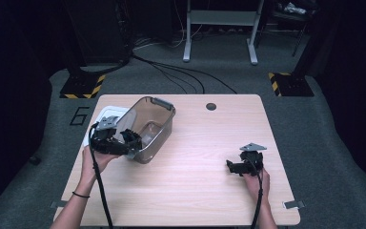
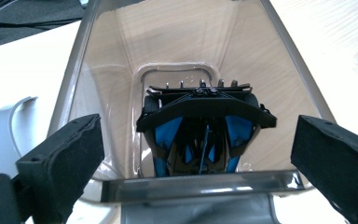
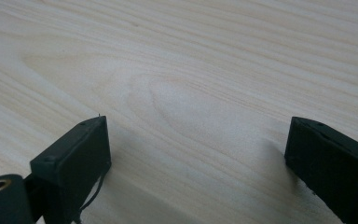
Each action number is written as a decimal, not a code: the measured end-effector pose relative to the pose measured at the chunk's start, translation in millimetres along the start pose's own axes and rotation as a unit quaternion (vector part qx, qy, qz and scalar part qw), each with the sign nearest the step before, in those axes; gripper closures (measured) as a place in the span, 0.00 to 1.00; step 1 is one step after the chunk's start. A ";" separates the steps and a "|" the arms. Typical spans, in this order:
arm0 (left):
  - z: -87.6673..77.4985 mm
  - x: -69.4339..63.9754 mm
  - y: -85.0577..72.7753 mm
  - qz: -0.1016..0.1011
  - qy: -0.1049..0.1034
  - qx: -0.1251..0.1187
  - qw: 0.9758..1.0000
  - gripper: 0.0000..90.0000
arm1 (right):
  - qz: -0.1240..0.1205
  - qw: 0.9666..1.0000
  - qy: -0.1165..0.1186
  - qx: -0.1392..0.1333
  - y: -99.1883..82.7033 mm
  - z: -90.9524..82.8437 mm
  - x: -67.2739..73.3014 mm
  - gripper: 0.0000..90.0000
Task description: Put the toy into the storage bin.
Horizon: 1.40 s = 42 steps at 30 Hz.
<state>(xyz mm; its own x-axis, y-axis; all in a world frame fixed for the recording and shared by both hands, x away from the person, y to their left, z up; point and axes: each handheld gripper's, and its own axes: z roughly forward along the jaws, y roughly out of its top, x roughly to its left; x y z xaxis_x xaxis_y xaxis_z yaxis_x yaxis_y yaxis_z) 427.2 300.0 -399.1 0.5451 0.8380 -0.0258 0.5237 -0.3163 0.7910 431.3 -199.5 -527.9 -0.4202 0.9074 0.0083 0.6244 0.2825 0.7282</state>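
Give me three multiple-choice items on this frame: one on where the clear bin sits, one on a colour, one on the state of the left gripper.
1. Where is the clear plastic bin on the table?
A. Its left part, by the left gripper
B. Its right edge
C. On the floor

2. What colour shows on the black object inside the bin?
A. Red
B. Blue
C. Yellow

3. How does the left gripper stand?
A. Shut on the bin's rim
B. Shut on the black object
C. Open, pads clear of the bin

Answers:
1 A: the high view shows the bin tilted at the table's left, with the left gripper at its mouth.
2 B: the left gripper view shows blue panels on it.
3 C: the left gripper view shows both pads wide apart, with nothing pressed between them.
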 end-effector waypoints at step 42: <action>18.7 119.8 -51.0 -0.124 0.099 0.023 0.987 0.05 | 0.000 1.000 -0.001 0.000 0.0 0.1 0.0 0.07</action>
<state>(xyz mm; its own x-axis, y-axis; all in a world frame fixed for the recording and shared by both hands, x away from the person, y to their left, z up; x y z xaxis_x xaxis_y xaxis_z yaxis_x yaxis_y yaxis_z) 478.0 408.2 -453.9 0.2593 0.9615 -0.0913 0.6567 -0.1062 0.7467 431.3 -199.4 -528.0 -0.4183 0.9083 0.0064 0.6245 0.2824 0.7282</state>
